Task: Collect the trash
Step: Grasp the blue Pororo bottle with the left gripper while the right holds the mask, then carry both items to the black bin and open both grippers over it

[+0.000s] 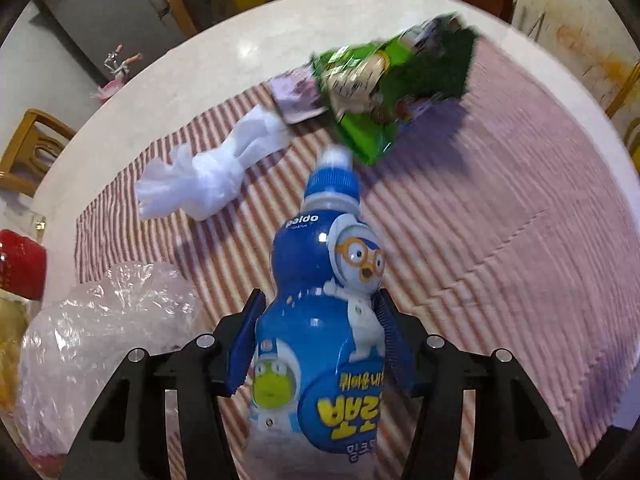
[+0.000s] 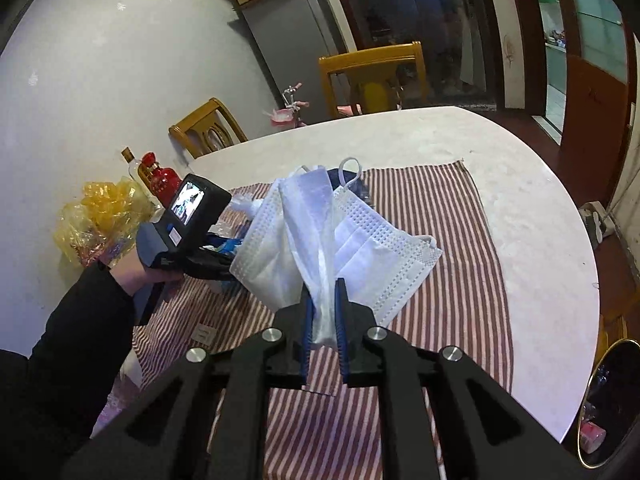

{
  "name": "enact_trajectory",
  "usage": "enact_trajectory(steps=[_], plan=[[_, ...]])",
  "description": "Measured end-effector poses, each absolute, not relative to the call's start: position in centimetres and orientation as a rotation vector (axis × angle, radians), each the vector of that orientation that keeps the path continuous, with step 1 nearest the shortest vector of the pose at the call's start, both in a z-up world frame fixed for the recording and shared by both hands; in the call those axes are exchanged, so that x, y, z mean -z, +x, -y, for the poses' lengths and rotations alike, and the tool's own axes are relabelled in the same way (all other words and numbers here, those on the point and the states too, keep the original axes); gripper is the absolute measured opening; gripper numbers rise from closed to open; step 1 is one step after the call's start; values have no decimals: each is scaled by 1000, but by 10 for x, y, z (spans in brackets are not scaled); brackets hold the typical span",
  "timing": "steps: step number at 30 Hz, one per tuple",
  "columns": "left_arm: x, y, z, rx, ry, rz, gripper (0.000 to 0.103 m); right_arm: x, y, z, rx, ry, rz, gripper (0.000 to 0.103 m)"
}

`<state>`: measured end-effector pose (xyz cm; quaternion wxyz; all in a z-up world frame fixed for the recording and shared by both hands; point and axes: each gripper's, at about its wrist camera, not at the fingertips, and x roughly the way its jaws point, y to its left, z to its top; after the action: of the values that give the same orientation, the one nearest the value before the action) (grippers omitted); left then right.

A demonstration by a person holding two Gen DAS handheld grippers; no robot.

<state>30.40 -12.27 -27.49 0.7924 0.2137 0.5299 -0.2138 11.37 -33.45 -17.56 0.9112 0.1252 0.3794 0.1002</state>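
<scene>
A blue drink bottle (image 1: 320, 248) with cartoon penguins and a blue cap lies along my left gripper (image 1: 320, 304), whose blue pads press on both of its sides over the striped cloth (image 1: 480, 240). Beyond it lie a crumpled white tissue (image 1: 208, 176), a purple packet (image 1: 296, 96) and a green snack wrapper (image 1: 384, 92), which is blurred. My right gripper (image 2: 324, 290) is shut on a white face mask (image 2: 360, 240), which hangs folded above the cloth (image 2: 440, 216). A hand (image 2: 152, 268) in a black sleeve holds the left device at the left of the right wrist view.
A clear plastic bag (image 1: 104, 320) sits left of the bottle. A yellow bag (image 2: 104, 216) and a red bottle (image 2: 160, 180) stand at the table's (image 2: 520, 184) left edge. Wooden chairs (image 2: 372, 76) ring the table. A round gold-rimmed object (image 2: 612, 400) sits below the right edge.
</scene>
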Motion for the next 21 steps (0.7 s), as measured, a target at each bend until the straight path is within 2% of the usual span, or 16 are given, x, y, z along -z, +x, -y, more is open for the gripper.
enact_trajectory(steps=[3, 13, 17, 21], plan=[[249, 286, 112, 552, 293, -1096, 55, 174, 112, 338, -199, 261, -774, 12], [172, 221, 93, 633, 91, -903, 55, 176, 99, 370, -127, 324, -736, 12], [149, 191, 123, 727, 76, -829, 55, 176, 69, 437, 83, 382, -693, 12], [141, 169, 172, 861, 84, -804, 55, 198, 17, 526, 403, 426, -736, 12]])
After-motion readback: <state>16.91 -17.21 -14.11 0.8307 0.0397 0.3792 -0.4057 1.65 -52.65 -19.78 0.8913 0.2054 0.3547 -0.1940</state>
